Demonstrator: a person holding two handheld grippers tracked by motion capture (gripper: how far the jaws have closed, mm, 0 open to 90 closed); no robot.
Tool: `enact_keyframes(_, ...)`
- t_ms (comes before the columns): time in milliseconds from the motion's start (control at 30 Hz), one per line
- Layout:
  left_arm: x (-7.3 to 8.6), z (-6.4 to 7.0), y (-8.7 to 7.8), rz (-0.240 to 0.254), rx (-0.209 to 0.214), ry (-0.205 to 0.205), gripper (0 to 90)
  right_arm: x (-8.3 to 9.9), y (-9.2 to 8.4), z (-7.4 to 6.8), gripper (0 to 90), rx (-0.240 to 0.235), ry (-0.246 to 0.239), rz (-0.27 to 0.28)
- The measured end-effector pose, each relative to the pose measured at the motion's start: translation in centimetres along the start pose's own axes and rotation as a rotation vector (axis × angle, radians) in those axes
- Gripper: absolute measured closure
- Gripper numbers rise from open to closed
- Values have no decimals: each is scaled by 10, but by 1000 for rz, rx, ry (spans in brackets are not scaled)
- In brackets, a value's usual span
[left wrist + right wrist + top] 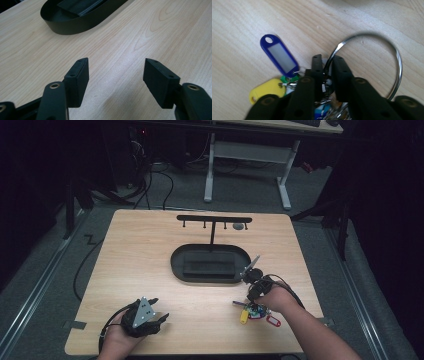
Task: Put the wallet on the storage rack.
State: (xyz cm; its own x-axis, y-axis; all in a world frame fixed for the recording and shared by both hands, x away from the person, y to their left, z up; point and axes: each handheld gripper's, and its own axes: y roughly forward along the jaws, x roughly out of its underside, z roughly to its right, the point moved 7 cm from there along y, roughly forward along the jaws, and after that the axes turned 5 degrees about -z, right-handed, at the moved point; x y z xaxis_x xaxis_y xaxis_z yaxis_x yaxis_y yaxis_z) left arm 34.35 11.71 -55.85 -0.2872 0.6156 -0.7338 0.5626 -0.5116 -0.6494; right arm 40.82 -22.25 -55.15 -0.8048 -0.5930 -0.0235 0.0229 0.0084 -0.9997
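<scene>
Down at the near right corner of the table (150,235), the right gripper (327,65) has its jaws pinched tight on the big metal ring (395,62) of a bunch of key tags (255,312), which lies on the wood just beside the person's right hand (272,295). Four tags can be counted: a blue tag (279,55), a yellow tag (265,93), a green one (285,79) mostly hidden under the others, and a red tag (273,321) seen from the high view. Near the table's near left corner the left gripper (116,75) rests low over bare wood with its jaws spread wide and nothing between them.

Between the two grippers and the far edge sits one black oval tray (177,265), with a dark rectangular block (210,266) lying inside it. Behind the tray rises one black T-shaped rack (214,219) with small pegs hanging under its crossbar; a small grey object (239,226) sits at its right end, too small to identify. Nothing lies between the bunch and the tray. Beyond the table stands a white-legged desk (247,155), with cables on the floor.
</scene>
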Motion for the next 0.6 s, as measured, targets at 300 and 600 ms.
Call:
enact_keyframes(300, 0, 1, 0, -3, 4, 3, 379, 16, -38, 1, 850, 39, -105, 12)
enact_keyframes(600, 0, 2, 1, -7, 10, 5, 378, 30, -74, 3, 847, 120, -197, -4)
